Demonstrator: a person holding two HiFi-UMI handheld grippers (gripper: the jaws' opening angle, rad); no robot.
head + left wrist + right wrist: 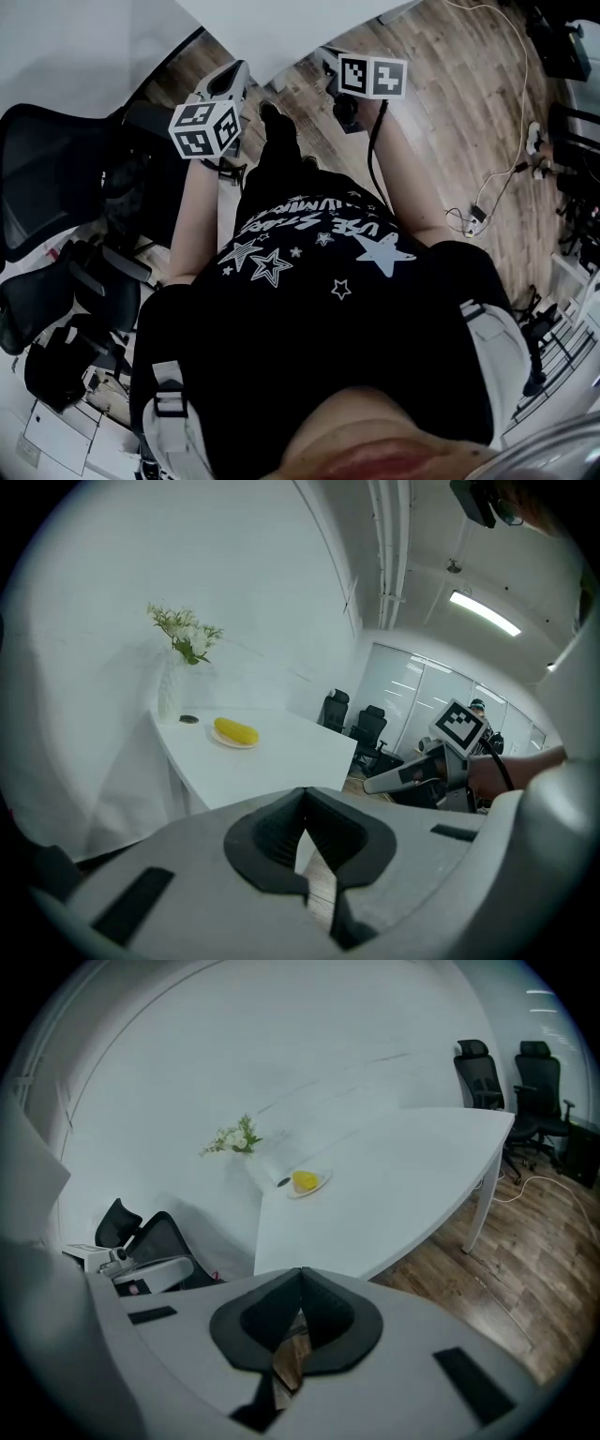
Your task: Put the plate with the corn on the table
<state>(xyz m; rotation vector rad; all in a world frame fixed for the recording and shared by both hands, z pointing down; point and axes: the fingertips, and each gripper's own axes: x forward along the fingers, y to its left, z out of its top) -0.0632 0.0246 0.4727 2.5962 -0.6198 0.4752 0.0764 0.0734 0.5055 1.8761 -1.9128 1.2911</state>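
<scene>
Left gripper (305,797): jaws together, empty, ahead of torso (319,309).
Right gripper (300,1277): jaws together, empty, ahead of torso.
Arms: left arm (192,225), right arm (405,183) stretched forward.

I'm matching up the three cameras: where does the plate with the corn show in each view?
Head view: not in it.
Left gripper view: the plate with the corn lies left of centre, on the white table.
Right gripper view: it lies just above centre, at the table's far end.
Shared landmark: the flowers beside it, in both gripper views.
</scene>
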